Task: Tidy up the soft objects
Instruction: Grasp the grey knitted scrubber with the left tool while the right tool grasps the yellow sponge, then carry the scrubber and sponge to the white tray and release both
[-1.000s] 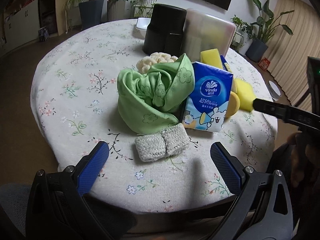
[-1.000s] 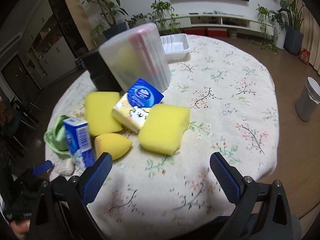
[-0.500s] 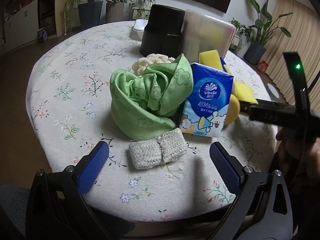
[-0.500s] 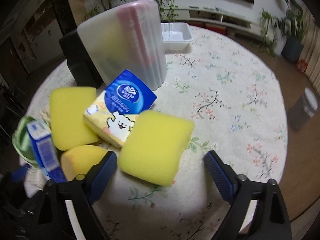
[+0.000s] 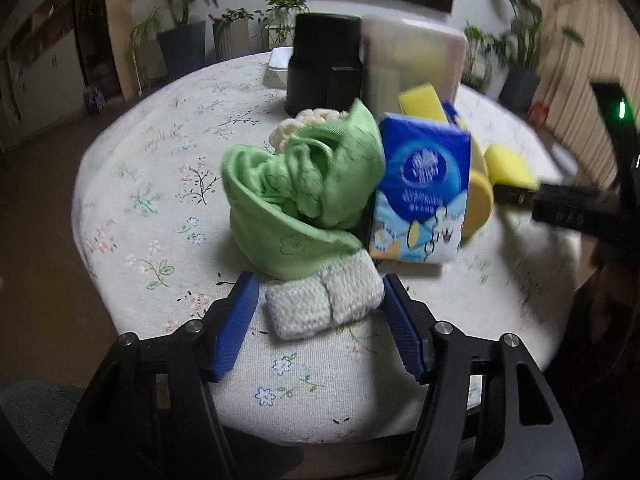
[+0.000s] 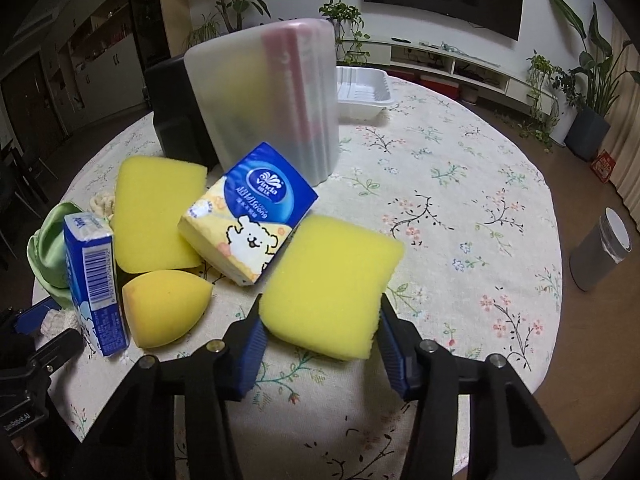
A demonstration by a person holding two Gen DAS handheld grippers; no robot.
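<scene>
The right gripper (image 6: 320, 340) has just been closing, and its blue pads now pinch the near end of the yellow sponge (image 6: 332, 284), whose long axis runs straight ahead from it. The left gripper (image 5: 320, 320) has also been closing around the knitted white pad (image 5: 322, 300), lying crosswise between its jaws; its right pad touches, the left shows a gap. Beyond it sit the green cloth (image 5: 296, 200) and tissue pack (image 5: 420, 196) on the table (image 5: 132, 184)
</scene>
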